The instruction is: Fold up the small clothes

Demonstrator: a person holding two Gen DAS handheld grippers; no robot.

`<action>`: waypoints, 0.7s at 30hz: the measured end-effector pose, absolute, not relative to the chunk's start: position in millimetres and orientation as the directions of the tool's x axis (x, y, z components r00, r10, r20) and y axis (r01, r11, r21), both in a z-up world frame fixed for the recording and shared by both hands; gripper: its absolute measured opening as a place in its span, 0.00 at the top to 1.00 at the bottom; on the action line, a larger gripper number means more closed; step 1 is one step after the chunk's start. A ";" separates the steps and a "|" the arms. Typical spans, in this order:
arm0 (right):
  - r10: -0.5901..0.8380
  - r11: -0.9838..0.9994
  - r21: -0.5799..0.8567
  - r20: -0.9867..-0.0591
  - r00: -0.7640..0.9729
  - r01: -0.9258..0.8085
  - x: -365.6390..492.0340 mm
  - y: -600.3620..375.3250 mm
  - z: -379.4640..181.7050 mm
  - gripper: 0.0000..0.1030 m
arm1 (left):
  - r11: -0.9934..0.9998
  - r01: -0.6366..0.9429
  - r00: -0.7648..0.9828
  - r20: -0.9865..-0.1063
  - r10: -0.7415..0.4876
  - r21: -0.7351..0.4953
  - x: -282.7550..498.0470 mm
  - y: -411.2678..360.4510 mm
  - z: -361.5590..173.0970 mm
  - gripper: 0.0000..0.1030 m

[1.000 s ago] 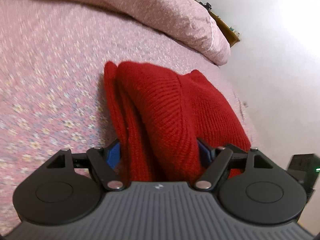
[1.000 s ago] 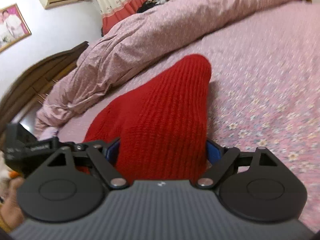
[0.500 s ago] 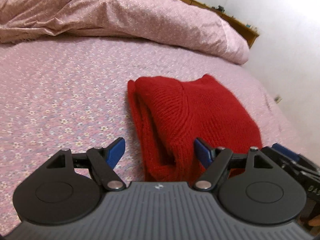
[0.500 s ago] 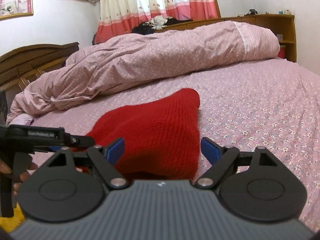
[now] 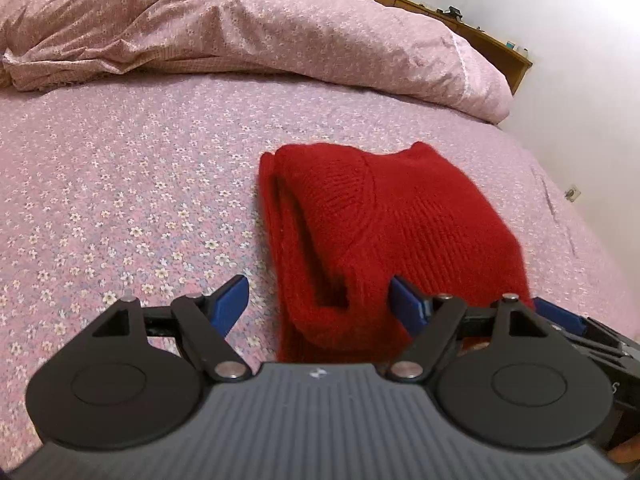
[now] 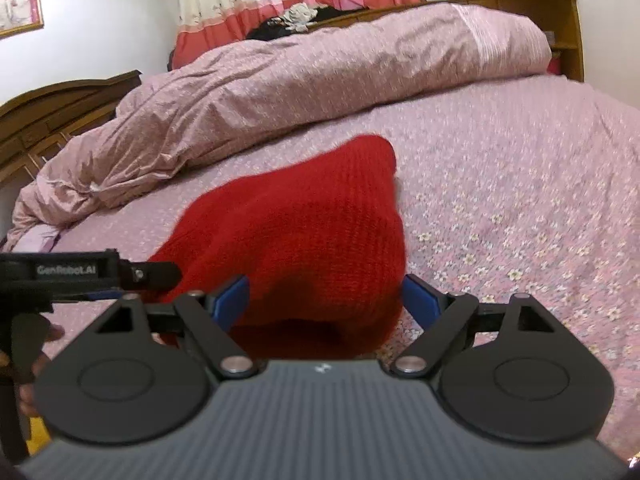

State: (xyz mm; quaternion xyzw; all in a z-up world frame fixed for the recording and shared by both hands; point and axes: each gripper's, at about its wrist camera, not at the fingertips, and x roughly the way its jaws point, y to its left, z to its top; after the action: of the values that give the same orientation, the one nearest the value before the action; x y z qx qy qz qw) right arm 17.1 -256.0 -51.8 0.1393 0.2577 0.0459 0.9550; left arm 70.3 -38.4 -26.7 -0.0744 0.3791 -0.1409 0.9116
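A red knitted garment (image 5: 384, 232) lies folded in layers on the pink flowered bed sheet (image 5: 120, 200). My left gripper (image 5: 320, 304) is open at the garment's near edge, its blue fingertips (image 5: 230, 300) spread apart; the cloth lies between them unpinched. In the right wrist view the same garment (image 6: 304, 232) lies in a rounded heap. My right gripper (image 6: 324, 300) is open, fingers on either side of the near edge. The left gripper (image 6: 80, 276) shows at the left of the right wrist view.
A rumpled pink quilt (image 5: 240, 28) lies along the far side of the bed and shows in the right wrist view (image 6: 320, 76). A wooden headboard (image 6: 48, 116) stands at left, a wooden shelf (image 6: 560, 20) at back right, and a white wall (image 5: 580, 60) runs along the bed.
Both grippers opened and let go of the red garment, then drew back toward me. The garment now lies on the sheet.
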 end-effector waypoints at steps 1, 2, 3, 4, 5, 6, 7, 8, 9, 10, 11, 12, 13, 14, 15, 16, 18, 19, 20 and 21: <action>0.156 0.957 0.289 -0.474 0.867 -0.014 13.8 -255.6 -48.4 0.18 | 0.950 0.196 0.676 -0.669 -0.310 -0.242 66.1 -39.7 -24.4 0.21; 0.152 0.957 0.289 -0.466 0.871 -0.012 10.4 -254.7 -44.6 0.18 | 0.952 0.190 0.679 -0.669 -0.303 -0.238 61.8 -41.3 -22.6 0.21; 0.148 0.957 0.290 -0.460 0.875 -0.010 6.7 -252.8 -41.8 0.18 | 0.955 0.185 0.679 -0.673 -0.294 -0.230 57.8 -43.1 -21.6 0.21; 0.147 0.957 0.289 -0.456 0.878 -0.010 3.1 -251.4 -39.0 0.18 | 0.959 0.176 0.678 -0.678 -0.282 -0.223 54.1 -45.2 -21.1 0.21; 0.147 0.958 0.286 -0.455 0.878 -0.012 -0.1 -250.0 -37.0 0.18 | 0.962 0.166 0.675 -0.686 -0.270 -0.215 50.3 -47.0 -21.4 0.21; 0.146 0.960 0.278 -0.459 0.877 -0.014 -2.8 -247.7 -35.8 0.18 | 0.965 0.156 0.669 -0.696 -0.260 -0.211 46.9 -48.5 -22.8 0.21; 0.142 0.963 0.270 -0.463 0.875 -0.013 -5.1 -246.2 -35.7 0.18 | 0.966 0.152 0.660 -0.706 -0.258 -0.211 43.4 -49.4 -24.3 0.21; 0.137 0.965 0.260 -0.469 0.872 -0.011 -7.9 -243.9 -35.9 0.18 | 0.965 0.151 0.649 -0.715 -0.260 -0.215 40.3 -50.0 -26.5 0.21; 0.132 0.968 0.252 -0.474 0.870 -0.010 -9.9 -242.0 -36.4 0.18 | 0.965 0.149 0.642 -0.720 -0.262 -0.218 37.9 -50.0 -28.9 0.21; 0.128 0.970 0.245 -0.479 0.869 -0.008 -12.0 -240.2 -37.0 0.18 | 0.965 0.145 0.637 -0.726 -0.259 -0.216 34.8 -50.9 -31.1 0.21; 0.122 0.971 0.240 -0.482 0.867 -0.003 -13.7 -239.5 -37.8 0.18 | 0.967 0.142 0.635 -0.731 -0.251 -0.209 32.9 -50.6 -34.0 0.21; 0.115 0.972 0.236 -0.486 0.867 0.003 -15.1 -238.8 -38.9 0.18 | 0.971 0.137 0.635 -0.735 -0.239 -0.197 30.4 -51.3 -36.0 0.21; 0.110 0.972 0.236 -0.489 0.865 0.009 -15.8 -238.7 -40.2 0.18 | 0.975 0.134 0.637 -0.737 -0.224 -0.180 28.3 -52.7 -37.7 0.21; 0.105 0.972 0.236 -0.493 0.864 0.017 -16.3 -238.8 -41.8 0.18 | 0.979 0.131 0.641 -0.740 -0.206 -0.159 26.2 -54.4 -38.9 0.21; 0.101 0.971 0.237 -0.496 0.863 0.022 -16.4 -238.7 -43.3 0.18 | 0.982 0.127 0.644 -0.741 -0.188 -0.139 25.0 -57.1 -39.7 0.21; 0.098 0.971 0.237 -0.500 0.861 0.027 -16.5 -238.6 -45.1 0.18 | 0.985 0.126 0.649 -0.741 -0.172 -0.118 23.3 -59.4 -40.1 0.21; 0.090 0.972 0.233 -0.508 0.857 0.036 -16.7 -237.8 -49.1 0.18 | 0.987 0.132 0.655 -0.739 -0.157 -0.093 21.0 -62.9 -41.0 0.21; 0.088 0.972 0.232 -0.513 0.854 0.039 -16.5 -237.5 -51.0 0.18 | 0.987 0.135 0.655 -0.740 -0.156 -0.088 19.9 -64.2 -41.4 0.21; 0.088 0.971 0.235 -0.517 0.852 0.042 -16.4 -237.4 -52.7 0.18 | 0.986 0.139 0.652 -0.741 -0.160 -0.090 19.2 -65.3 -41.9 0.21; 0.089 0.970 0.238 -0.520 0.850 0.044 -16.7 -237.4 -54.3 0.18 | 0.985 0.142 0.649 -0.743 -0.165 -0.095 19.8 -65.8 -42.4 0.21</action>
State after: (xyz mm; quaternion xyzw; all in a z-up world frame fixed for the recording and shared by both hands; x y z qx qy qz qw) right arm -16.7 -237.4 -54.3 0.1216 0.2739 0.0116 0.9540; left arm 19.8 -65.8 -42.4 -0.0138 0.4103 -0.0847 0.9079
